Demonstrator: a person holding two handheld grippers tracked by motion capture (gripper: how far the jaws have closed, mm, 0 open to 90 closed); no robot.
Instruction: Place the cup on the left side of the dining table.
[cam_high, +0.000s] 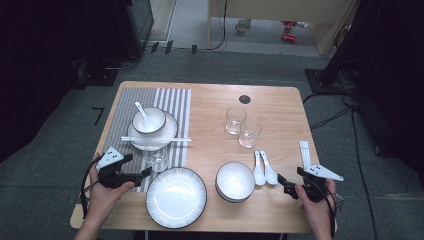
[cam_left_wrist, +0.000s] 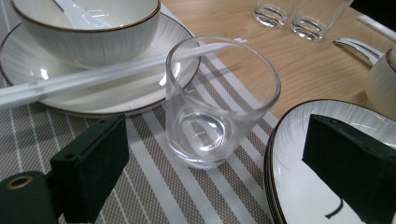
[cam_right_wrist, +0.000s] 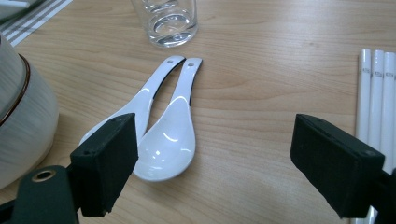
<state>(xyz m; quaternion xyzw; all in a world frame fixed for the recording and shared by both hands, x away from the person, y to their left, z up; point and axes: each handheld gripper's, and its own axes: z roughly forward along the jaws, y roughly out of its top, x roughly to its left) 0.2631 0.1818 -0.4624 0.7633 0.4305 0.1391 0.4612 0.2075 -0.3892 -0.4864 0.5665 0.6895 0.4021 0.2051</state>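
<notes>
Now both grippers hover low over the table, jaws apart and empty.

Straight ahead of the left gripper (cam_left_wrist: 210, 154), a clear glass (cam_left_wrist: 219, 102) stands upright on the striped mat (cam_left_wrist: 154, 186), between its wide-open jaws but untouched; a plate (cam_left_wrist: 299, 140) lies under its right jaw. Just ahead of the right gripper (cam_right_wrist: 215, 163), equally wide open, two white spoons (cam_right_wrist: 163, 126) lie side by side, touching.

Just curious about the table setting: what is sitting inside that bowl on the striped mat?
A white spoon lies inside the bowl, its handle sticking out over the rim. The bowl sits on a plate; the plate's middle is covered.
</notes>
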